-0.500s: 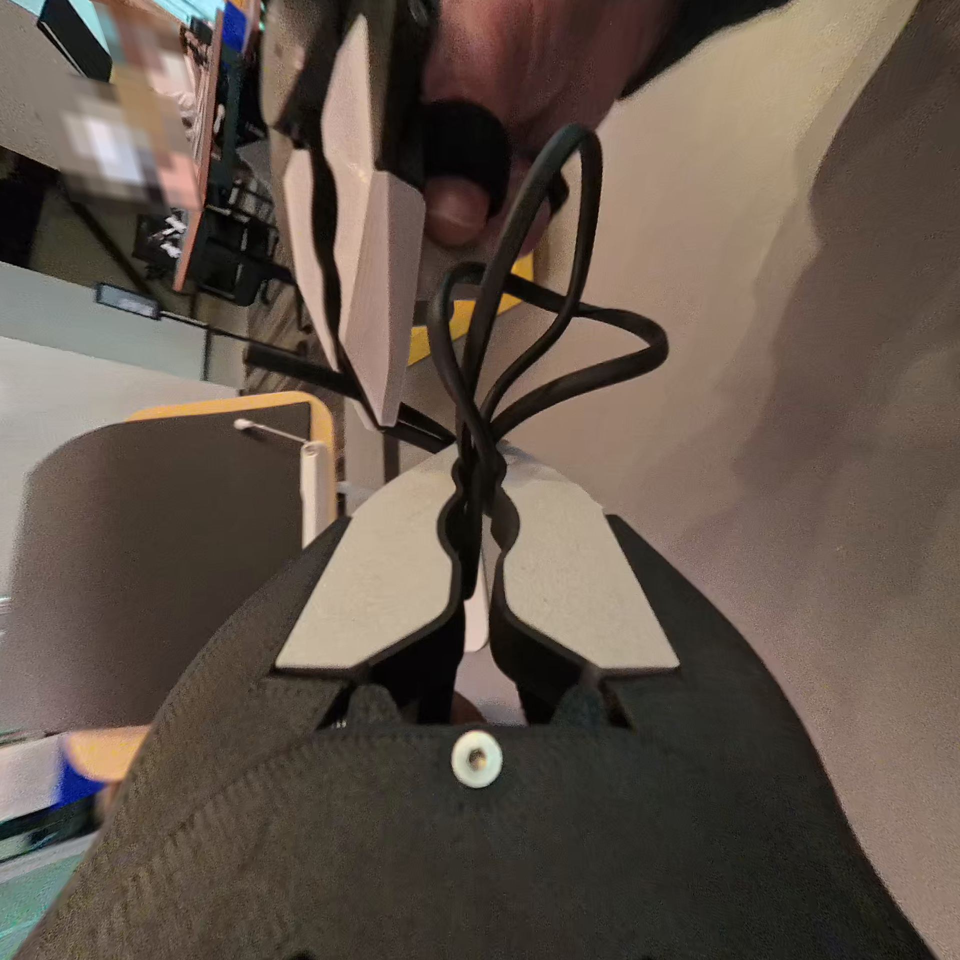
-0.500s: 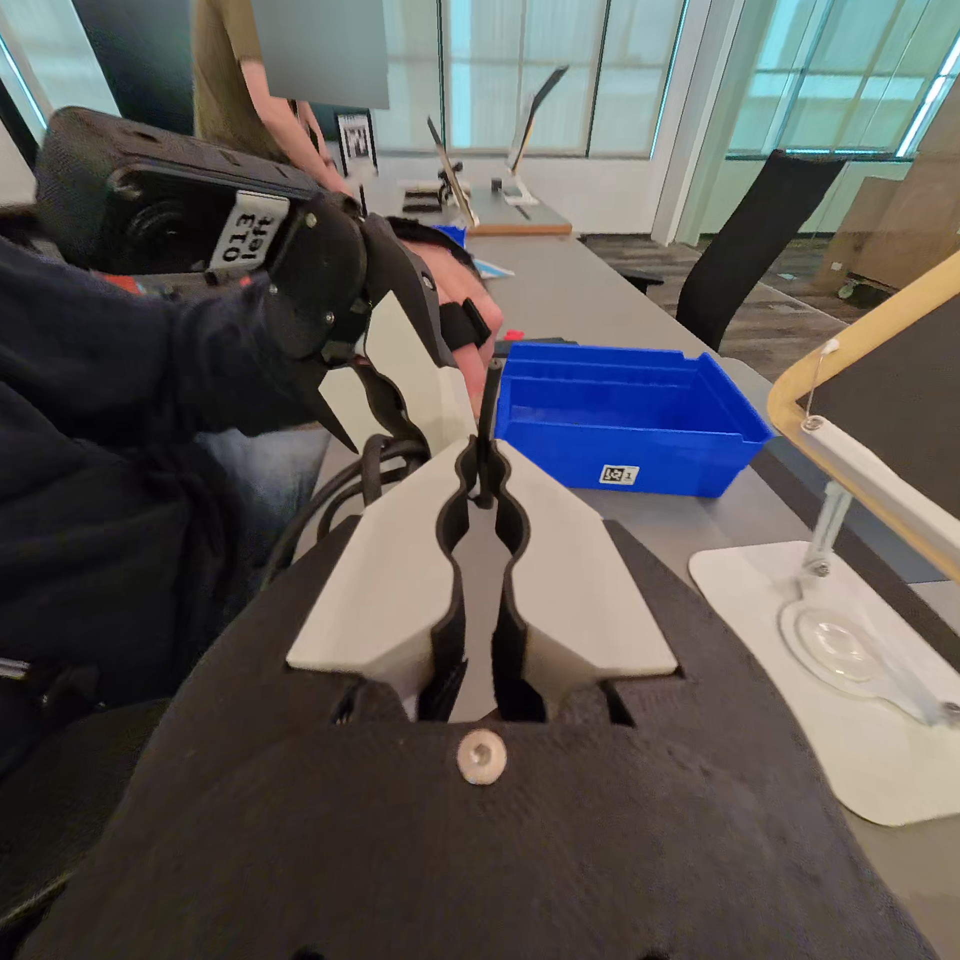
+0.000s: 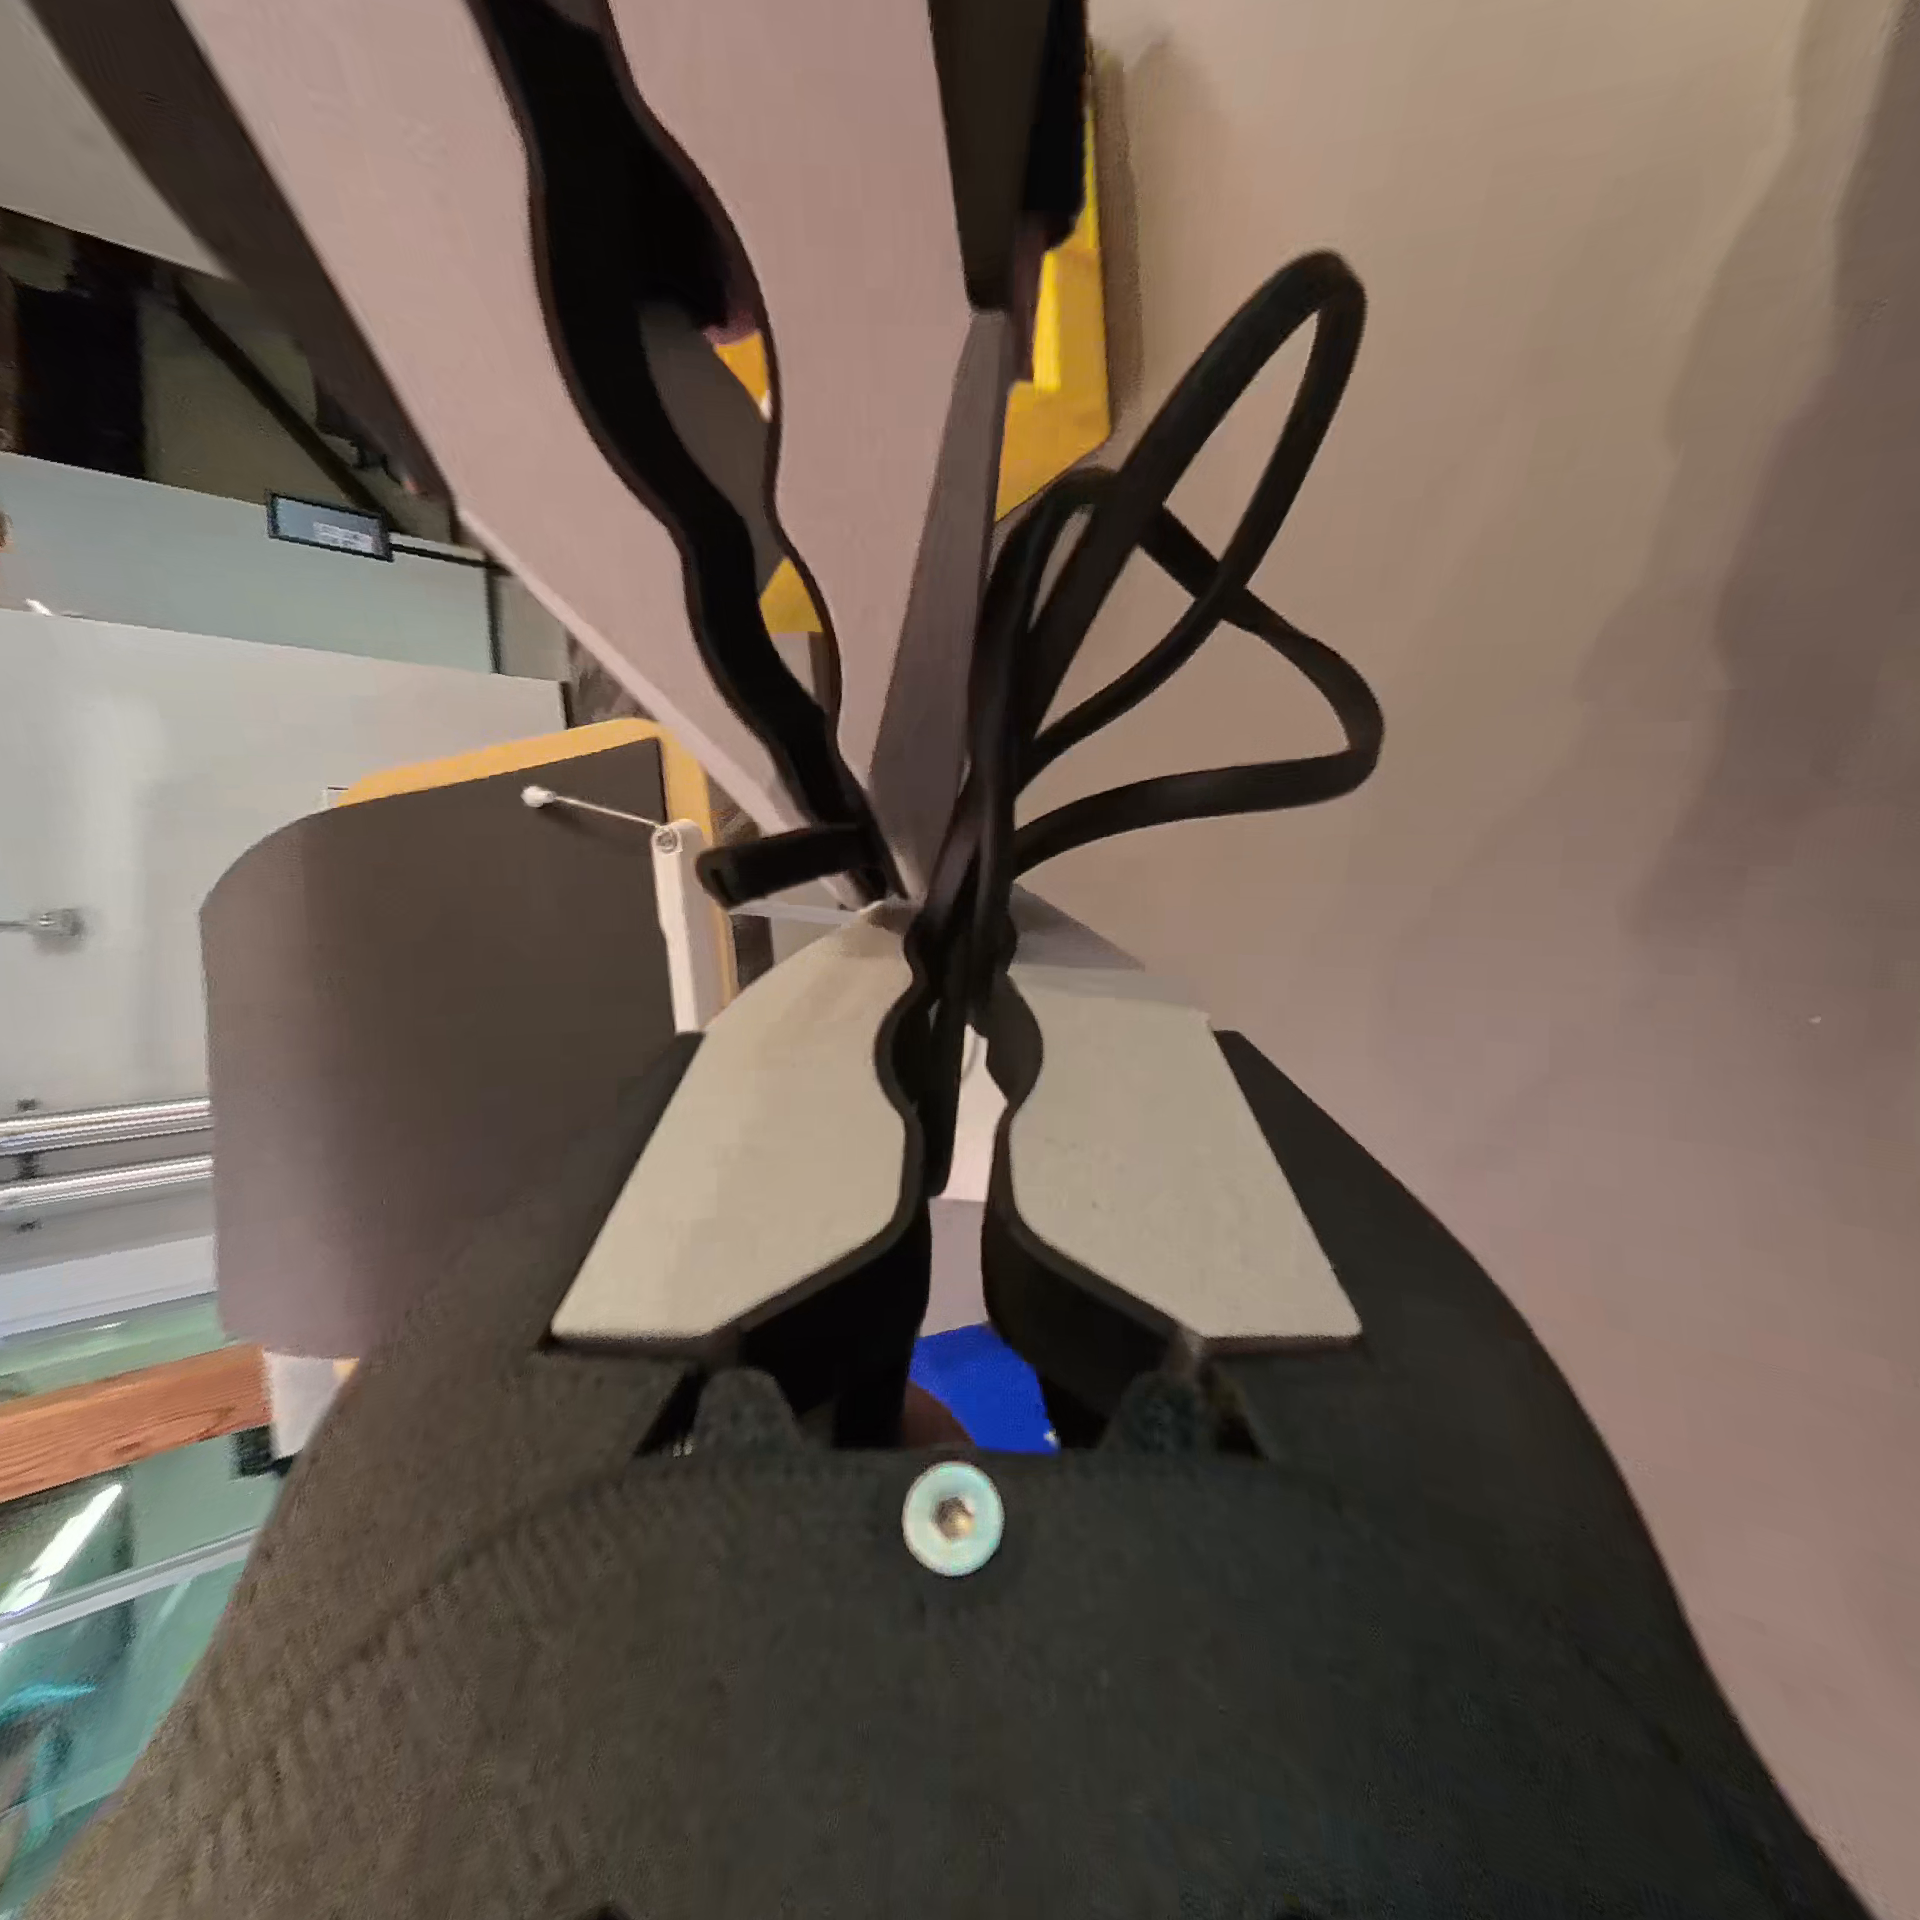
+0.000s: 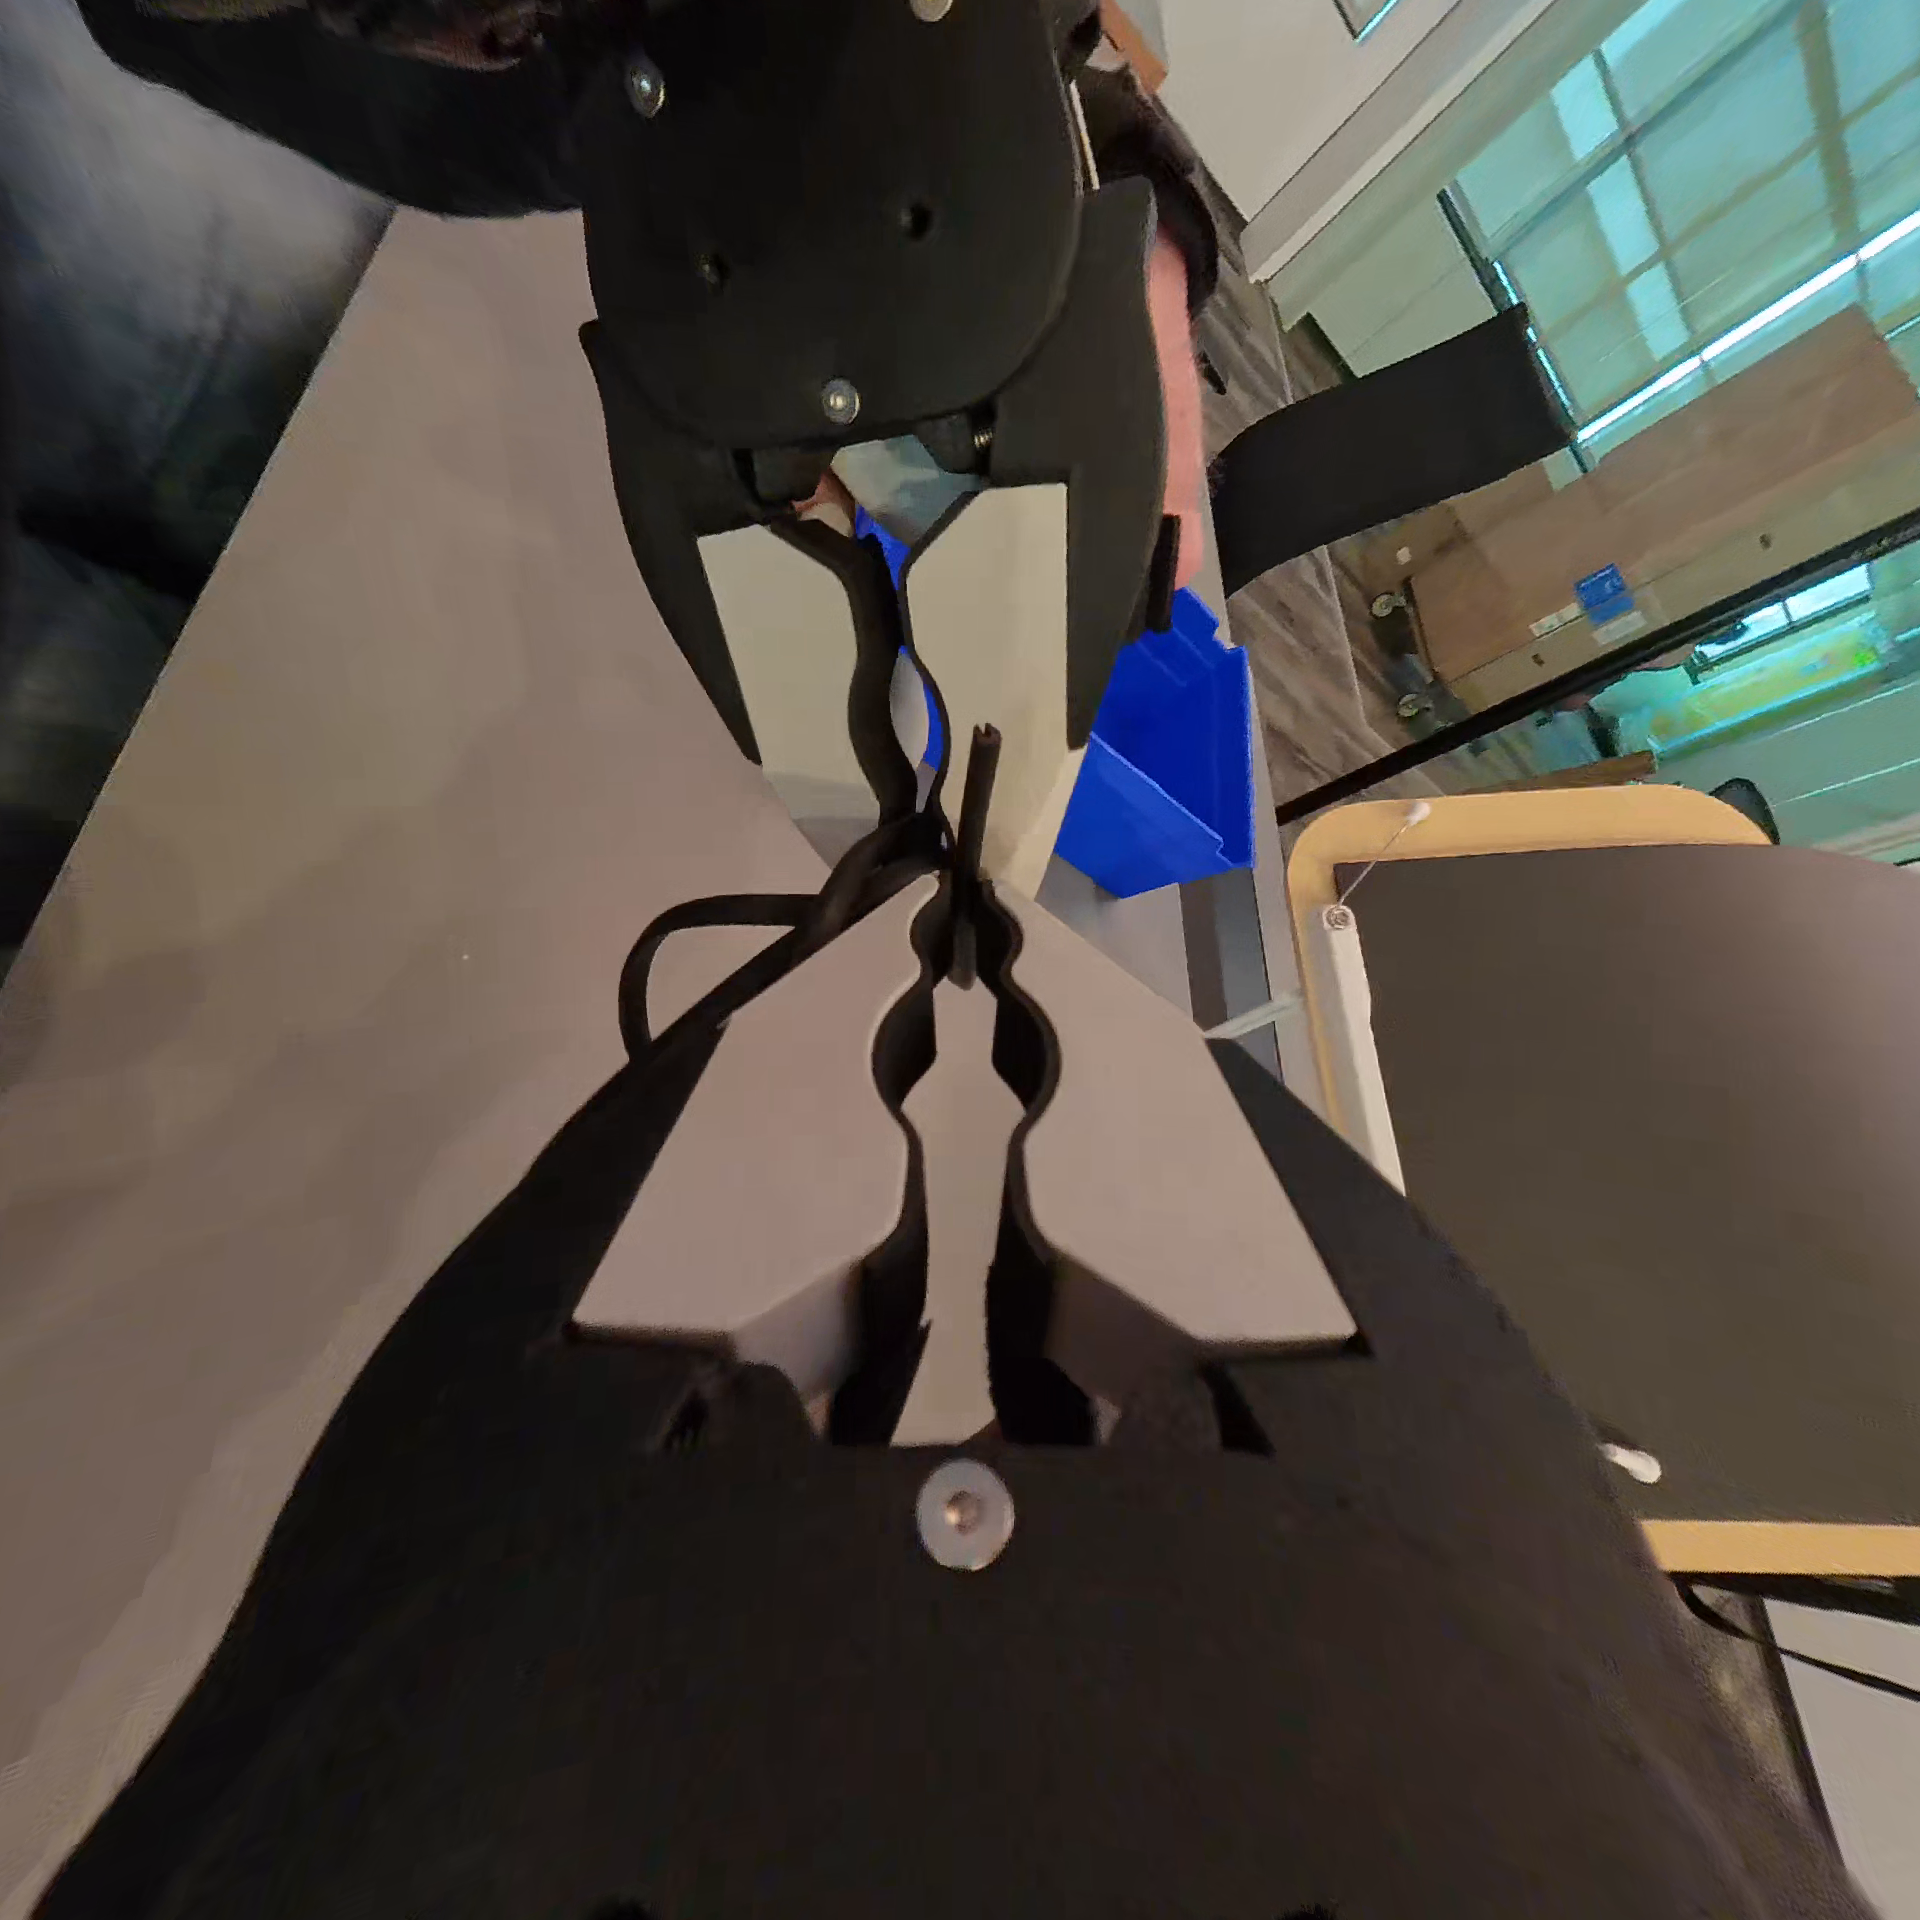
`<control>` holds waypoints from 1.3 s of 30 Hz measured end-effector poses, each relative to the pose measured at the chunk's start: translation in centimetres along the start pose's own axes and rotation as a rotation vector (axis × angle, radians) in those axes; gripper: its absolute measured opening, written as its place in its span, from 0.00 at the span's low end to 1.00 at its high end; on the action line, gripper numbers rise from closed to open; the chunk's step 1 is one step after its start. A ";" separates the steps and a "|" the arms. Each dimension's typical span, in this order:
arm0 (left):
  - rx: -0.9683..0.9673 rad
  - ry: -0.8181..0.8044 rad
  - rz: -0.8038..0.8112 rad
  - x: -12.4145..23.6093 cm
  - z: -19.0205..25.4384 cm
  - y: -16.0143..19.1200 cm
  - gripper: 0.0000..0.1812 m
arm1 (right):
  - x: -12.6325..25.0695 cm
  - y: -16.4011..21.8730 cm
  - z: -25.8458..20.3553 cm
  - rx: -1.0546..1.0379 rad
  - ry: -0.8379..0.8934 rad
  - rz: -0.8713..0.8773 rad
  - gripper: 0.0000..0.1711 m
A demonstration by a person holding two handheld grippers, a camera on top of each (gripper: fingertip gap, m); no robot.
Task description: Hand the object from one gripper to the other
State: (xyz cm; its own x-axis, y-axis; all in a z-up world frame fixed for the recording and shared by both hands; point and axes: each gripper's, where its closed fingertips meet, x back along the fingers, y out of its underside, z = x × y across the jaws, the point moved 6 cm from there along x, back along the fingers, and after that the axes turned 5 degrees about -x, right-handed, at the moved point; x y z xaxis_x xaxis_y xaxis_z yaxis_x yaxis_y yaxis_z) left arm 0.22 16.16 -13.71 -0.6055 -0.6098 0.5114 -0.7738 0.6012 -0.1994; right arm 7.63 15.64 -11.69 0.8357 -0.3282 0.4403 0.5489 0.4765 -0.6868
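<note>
Two grippers share one black cable (image 3: 1340, 727) at this moment. In the left wrist view, the left gripper (image 3: 951, 971) is clenched on the gathered middle of the cable, whose loops fan out above and to the right of its tips. Half a second ago the right gripper (image 3: 902, 883) stood off toward the upper left with clear space around it. Now it fills the top of the view, and its pale fingers (image 3: 665, 436) run down until their tips sit almost against the left gripper's own. A short cable end pokes out to the left just where the two sets of tips meet. The whole view has also rolled, so both hands have turned as they closed in.

In the right wrist view, the right gripper (image 4: 961, 920) is pinched tight on the cable's stub end (image 4: 980, 790), which stands up just past its tips. The left gripper (image 4: 920, 816) has swung from the left side to directly opposite, tip to tip, with the cable loops (image 4: 636, 987) hanging out to the left over the grey table (image 4: 312, 727). A blue bin (image 4: 1164, 748) sits behind the left gripper, and a black panel (image 4: 1662, 1143) with a pale edge lies to the right.

My reading is that the handover is at its shared-hold stage. Both grips are set and neither has opened, so the cable is secure. What remains is for one side to let go. These views do not show which side that will be.
</note>
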 end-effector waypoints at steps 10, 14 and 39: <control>-0.062 -0.025 -0.005 0.0 0.2 -1.0 0.02 | 1.6 0.2 0.3 -0.431 -0.417 0.283 0.07; -0.075 -0.012 -0.006 -0.3 0.2 -1.3 0.02 | 1.1 0.8 -0.2 -0.407 -0.388 0.210 0.10; -0.210 -0.174 -0.205 -1.0 -0.9 -1.5 0.02 | -0.1 2.6 -1.1 -0.590 -0.009 0.043 0.02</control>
State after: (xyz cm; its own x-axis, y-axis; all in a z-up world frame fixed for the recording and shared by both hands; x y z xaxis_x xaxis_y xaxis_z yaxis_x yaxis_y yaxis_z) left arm 2.12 16.30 -13.20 -0.4777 -0.7970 0.3695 -0.8386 0.5391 0.0787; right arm 8.94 15.99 -14.21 0.8583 -0.3110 0.4083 0.4155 -0.0459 -0.9084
